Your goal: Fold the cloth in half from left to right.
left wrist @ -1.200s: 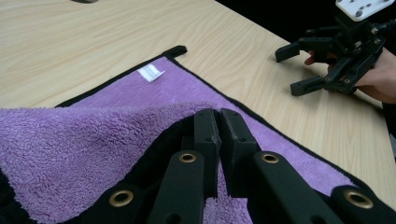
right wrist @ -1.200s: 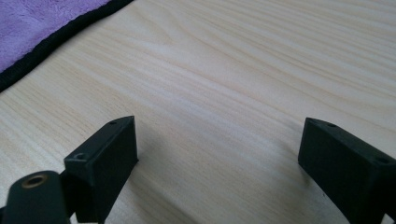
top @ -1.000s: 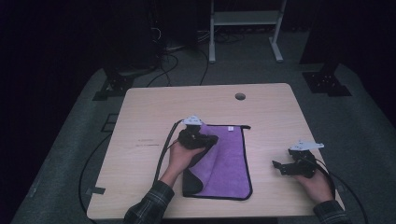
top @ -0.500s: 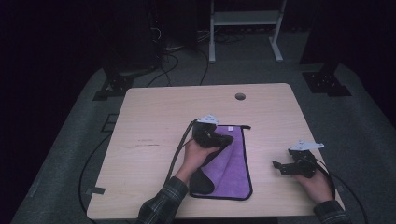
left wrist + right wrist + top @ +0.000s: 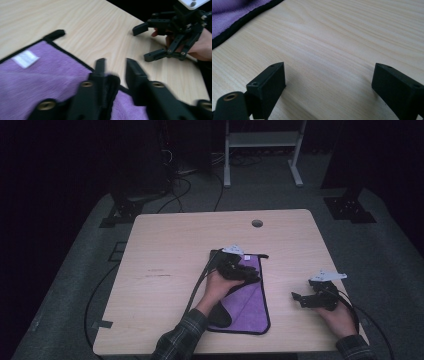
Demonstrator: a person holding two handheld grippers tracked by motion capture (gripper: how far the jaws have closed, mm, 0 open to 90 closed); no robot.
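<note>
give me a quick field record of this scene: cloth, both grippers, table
cloth: purple microfibre cloth, black edging, folded narrow, flat on table
left gripper: left gripper over the cloth's right edge, jaws just been opening, nothing pinched between them
right gripper: right gripper jaws wide open, empty, off to the cloth's right
table: light wooden table with a round hole near its far edge

Bare bench (image 5: 175, 250) is lying open across the whole left half and the far edge — nothing standing there to block a pass. Between the folded purple cloth (image 5: 250, 307) and the right gripper (image 5: 300, 298) a clear strip of wood is running, the cloth lying flat and low.
</note>
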